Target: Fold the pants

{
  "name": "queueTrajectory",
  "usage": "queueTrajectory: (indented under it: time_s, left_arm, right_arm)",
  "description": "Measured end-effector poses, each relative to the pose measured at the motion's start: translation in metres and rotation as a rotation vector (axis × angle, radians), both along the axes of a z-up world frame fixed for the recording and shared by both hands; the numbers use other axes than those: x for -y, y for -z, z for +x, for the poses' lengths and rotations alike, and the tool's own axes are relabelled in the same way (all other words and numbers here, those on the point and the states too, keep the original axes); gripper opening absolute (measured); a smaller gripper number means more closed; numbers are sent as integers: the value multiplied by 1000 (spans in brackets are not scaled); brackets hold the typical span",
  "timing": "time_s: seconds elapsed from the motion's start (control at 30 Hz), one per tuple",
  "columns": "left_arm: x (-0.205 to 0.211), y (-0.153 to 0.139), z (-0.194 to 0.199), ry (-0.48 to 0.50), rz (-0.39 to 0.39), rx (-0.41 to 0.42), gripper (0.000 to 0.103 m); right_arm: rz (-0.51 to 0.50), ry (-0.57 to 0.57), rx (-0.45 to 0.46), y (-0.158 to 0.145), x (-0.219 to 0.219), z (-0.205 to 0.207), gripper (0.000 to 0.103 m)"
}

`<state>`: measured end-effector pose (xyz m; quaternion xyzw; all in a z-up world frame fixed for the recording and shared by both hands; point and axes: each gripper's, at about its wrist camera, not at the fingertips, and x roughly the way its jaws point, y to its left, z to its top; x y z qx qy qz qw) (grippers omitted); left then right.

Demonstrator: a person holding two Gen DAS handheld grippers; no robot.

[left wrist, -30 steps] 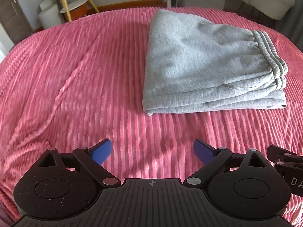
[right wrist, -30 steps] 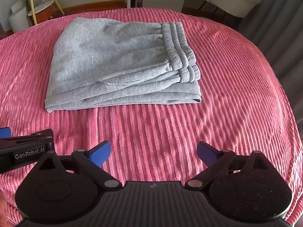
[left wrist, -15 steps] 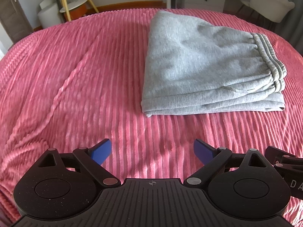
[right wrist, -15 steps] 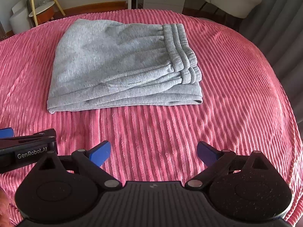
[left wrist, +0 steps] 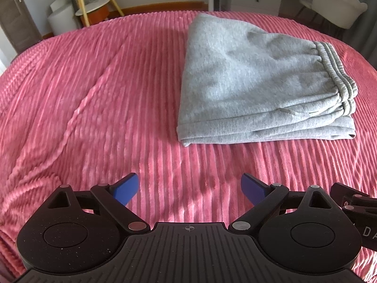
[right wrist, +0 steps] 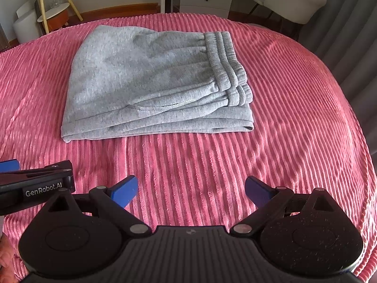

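Pants (right wrist: 155,80): a grey sweat pair is laid on the pink ribbed bedspread (right wrist: 294,122), toward its far middle, well apart from both tools.
Fold state: several stacked layers are seen along the near edge, so the folding is judged complete or nearly so.
Waistband (right wrist: 223,56): the ribbed elastic band is turned to the right side of the bundle, doubled over itself in 2 tiers.
Folded edge: the rounded, closed side is set to the left; the near left corner (left wrist: 185,141) bulges slightly.
Surface: soft fleece, lightly creased, with a slit that may be a pocket opening on the upper layer.
Left gripper (left wrist: 189,185): held low over the near bedspread, short of the bundle; its blue fingers (left wrist: 126,186) are spread wide with nothing between them.
Right gripper (right wrist: 191,188): held likewise, just beside the left one, fingers parted and empty.
Reason for position: both tools are judged to be kept off the cloth so the bundle is left undisturbed.
Bedspread: a diagonal ridge (left wrist: 77,113) is noted on the left, clear of the pants.
Risk: the loose near layers could slip if nudged.
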<state>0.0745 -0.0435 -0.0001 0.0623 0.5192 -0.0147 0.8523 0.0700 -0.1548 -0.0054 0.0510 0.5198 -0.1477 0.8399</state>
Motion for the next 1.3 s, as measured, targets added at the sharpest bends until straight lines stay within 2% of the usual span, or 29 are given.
queueTrajectory:
  time_s: [1.3]
  left_arm:
    - [-1, -1, -2, -1, 5, 52, 97]
  right_arm:
    - [-3, -3, 1, 0, -1, -1, 98]
